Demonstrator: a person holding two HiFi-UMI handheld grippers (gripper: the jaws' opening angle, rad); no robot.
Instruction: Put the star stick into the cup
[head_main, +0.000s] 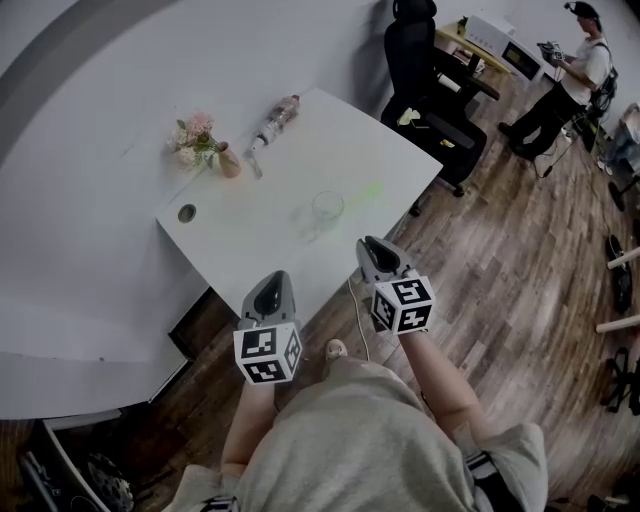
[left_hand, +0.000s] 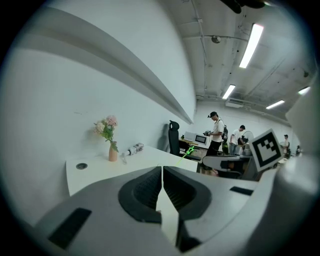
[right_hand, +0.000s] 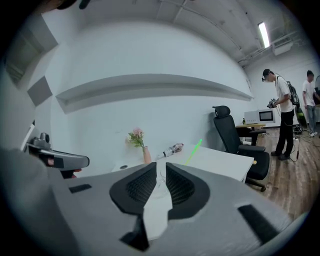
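Observation:
A clear glass cup (head_main: 327, 206) stands near the front edge of the white table (head_main: 250, 225). The green star stick (head_main: 366, 191) lies flat on the table just to the right of the cup, and shows as a green streak (left_hand: 185, 153) in the left gripper view and again (right_hand: 194, 149) in the right gripper view. Both grippers hover off the table's front edge, short of the cup. My left gripper (head_main: 271, 281) (left_hand: 162, 172) is shut and empty. On the right gripper (head_main: 369, 243) (right_hand: 161, 170) the jaws stand all but together, with nothing between them.
A small vase of pink flowers (head_main: 226, 160), a plastic bottle lying on its side (head_main: 277, 118) and a cable hole (head_main: 187, 212) are on the table's far and left parts. A black office chair (head_main: 425, 70) stands beyond the right corner. A person (head_main: 575, 70) stands further off.

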